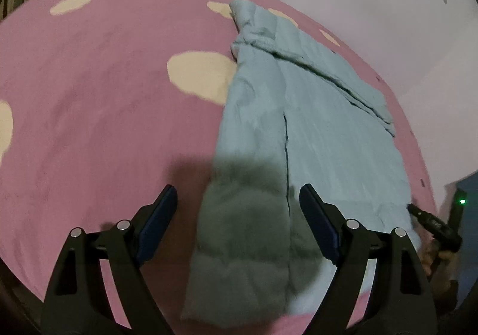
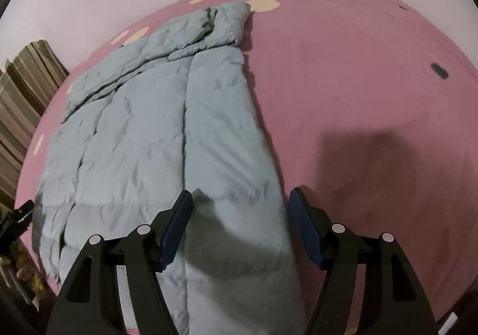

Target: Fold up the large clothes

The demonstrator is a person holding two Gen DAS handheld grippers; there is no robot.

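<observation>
Both jaws stand wide and grasp nothing. Below the left gripper (image 1: 236, 209) and the right gripper (image 2: 240, 215) lies a pale blue padded jacket (image 2: 167, 137) on a pink bed (image 2: 358, 72). It looks soft, puffy, light and likely slippery; its near hem corners seem the best hold. Its long axis runs straight away from the jaws, collar end farthest.
</observation>
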